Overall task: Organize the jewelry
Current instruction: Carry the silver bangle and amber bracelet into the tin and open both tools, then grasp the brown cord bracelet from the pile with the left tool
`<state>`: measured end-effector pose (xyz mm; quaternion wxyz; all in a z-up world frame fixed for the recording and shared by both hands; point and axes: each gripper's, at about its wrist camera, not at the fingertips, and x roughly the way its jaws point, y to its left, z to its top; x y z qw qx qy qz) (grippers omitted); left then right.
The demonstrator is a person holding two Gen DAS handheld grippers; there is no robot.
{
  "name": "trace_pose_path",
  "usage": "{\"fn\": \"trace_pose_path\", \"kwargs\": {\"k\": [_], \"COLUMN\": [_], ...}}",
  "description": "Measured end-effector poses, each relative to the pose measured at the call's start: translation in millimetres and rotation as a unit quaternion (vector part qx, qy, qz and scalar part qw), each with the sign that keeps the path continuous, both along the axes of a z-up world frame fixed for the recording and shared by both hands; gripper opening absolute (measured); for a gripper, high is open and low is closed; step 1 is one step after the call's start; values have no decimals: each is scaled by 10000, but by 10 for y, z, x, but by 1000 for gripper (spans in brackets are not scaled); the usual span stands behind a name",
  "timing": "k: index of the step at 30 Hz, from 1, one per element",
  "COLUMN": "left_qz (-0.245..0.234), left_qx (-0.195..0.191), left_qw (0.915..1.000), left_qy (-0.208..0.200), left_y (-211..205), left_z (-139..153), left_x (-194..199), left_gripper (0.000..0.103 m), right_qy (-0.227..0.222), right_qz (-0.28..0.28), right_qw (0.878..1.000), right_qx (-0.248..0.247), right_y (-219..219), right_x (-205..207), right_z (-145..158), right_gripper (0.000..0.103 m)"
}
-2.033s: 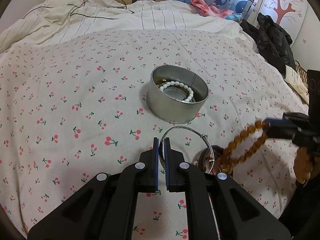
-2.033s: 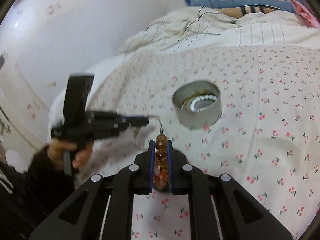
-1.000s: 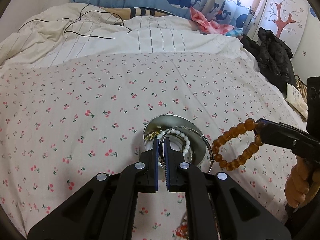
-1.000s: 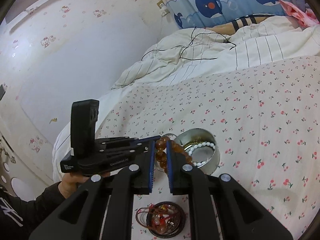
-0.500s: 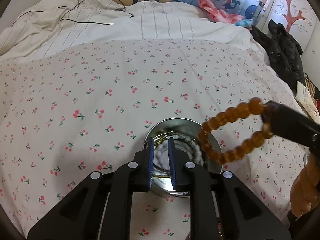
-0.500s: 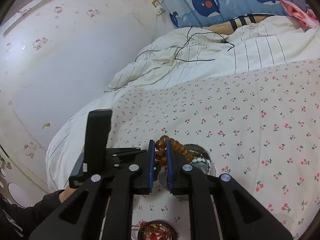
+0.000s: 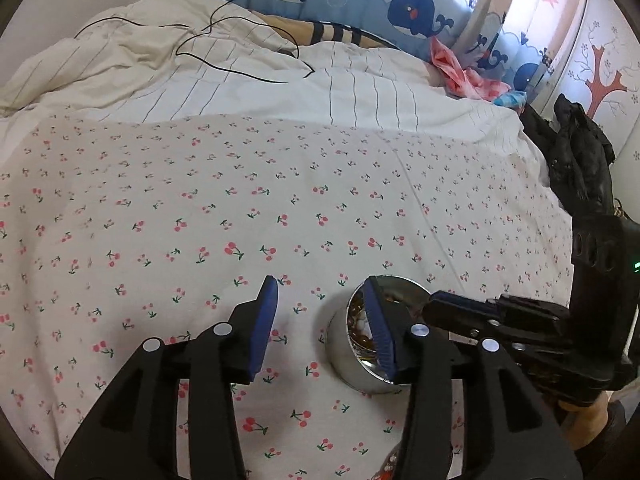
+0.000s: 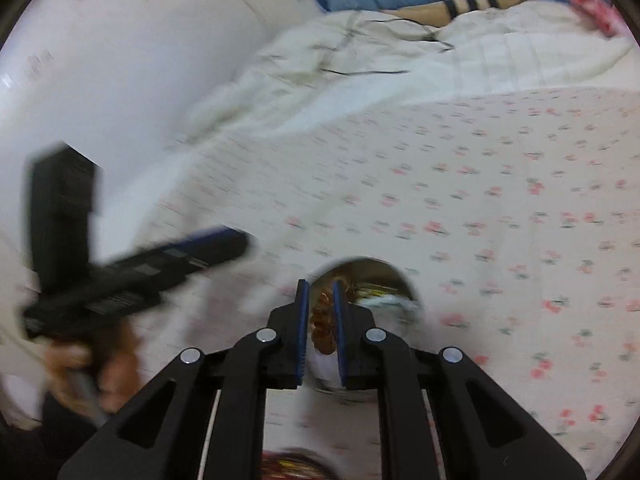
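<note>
A round silver tin [image 7: 344, 344] stands on the cherry-print sheet, with beads and jewelry inside. My left gripper [image 7: 320, 322] is open and empty, its right finger over the tin's rim. My right gripper [image 8: 320, 292] is shut on the amber bead bracelet [image 8: 322, 322] and holds it right above the tin [image 8: 394, 280]; the view is blurred. The right gripper also shows in the left wrist view [image 7: 448, 308], reaching over the tin from the right. The left gripper shows in the right wrist view [image 8: 224, 244], to the left of the tin.
A small dish of red and dark jewelry [image 8: 292, 466] lies at the near edge, also glimpsed in the left wrist view [image 7: 394, 466]. A striped duvet with a black cable [image 7: 240, 68] lies behind. Dark clothes [image 7: 580, 160] lie at the bed's right edge.
My left gripper has opened, let the silver bangle go into the tin and drawn back left. My right gripper has brought the amber bracelet down over the tin.
</note>
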<state>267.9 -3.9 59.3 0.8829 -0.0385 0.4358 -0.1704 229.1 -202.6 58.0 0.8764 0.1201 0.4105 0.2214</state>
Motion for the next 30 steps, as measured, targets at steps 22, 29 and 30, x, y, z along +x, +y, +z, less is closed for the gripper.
{"fn": "trace_pose_path", "kwargs": {"k": [22,29,30], "left_qz": [-1907,-2296,-2389], "left_qx": [738,925,963], "left_qw": [9761,9652,9623], "left_qy": [744,842,872], "left_y": [-319,-457,-480], "left_z": [-541,-616,-633], "left_x": [-1218,-1366,-1388], "left_gripper": [52,43,37], "right_qy": [293,409,416], "right_qz": [27,62,96], "right_qw": [9970,9960,9960], "right_qx": [-719,-790,-791], "right_y": [-268,-238,-223], "right_x": [-1018,-990,-992], "right_z": [-250,-340,-342], "right_gripper": [42,43,43]}}
